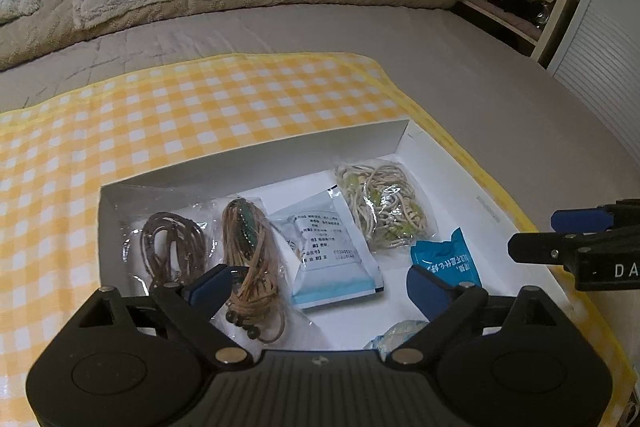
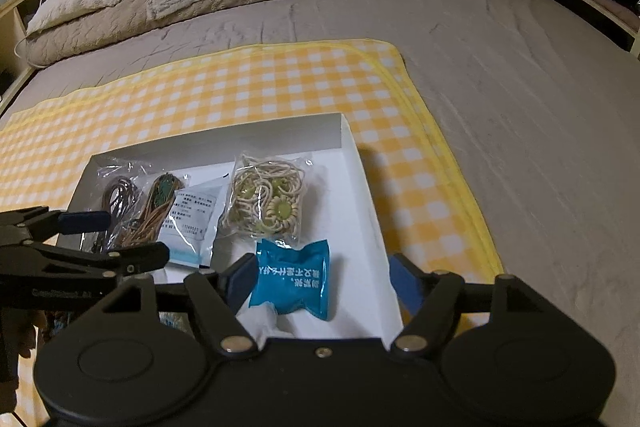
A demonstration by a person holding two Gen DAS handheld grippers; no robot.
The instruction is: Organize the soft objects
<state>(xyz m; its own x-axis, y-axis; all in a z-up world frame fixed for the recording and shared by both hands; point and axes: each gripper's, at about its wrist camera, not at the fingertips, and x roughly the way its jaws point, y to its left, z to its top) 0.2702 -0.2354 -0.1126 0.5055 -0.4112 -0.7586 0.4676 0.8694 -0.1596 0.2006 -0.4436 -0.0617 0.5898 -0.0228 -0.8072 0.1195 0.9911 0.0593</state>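
The left gripper [image 1: 316, 289] has its fingers spread wide with nothing pinched: a bag of tan cord [image 1: 250, 259] lies just under the left-hand finger, and a white sachet [image 1: 334, 255] sits on the box floor in the gap ahead of them. The right gripper [image 2: 320, 285] also has its fingers parted and empty, with a blue packet [image 2: 294, 281] lying loose between them, close against the left-hand finger, while the right-hand finger hangs outside the side wall of the white box [image 2: 360, 187]. Closing from that stance could pinch the cardboard wall together with the packet and drag or tip the light box across the yellow checked cloth [image 2: 240, 87] on the bed [image 2: 520, 107]. Further ahead of the fingers lie a bag of cream cord with green beads [image 2: 266, 199] and a bag of dark brown cord [image 1: 168, 247], each in slippery clear film, so a shallow pinch may catch only film and let the bundle slide out. The two grippers sit close together, and crossing paths risks a knock.
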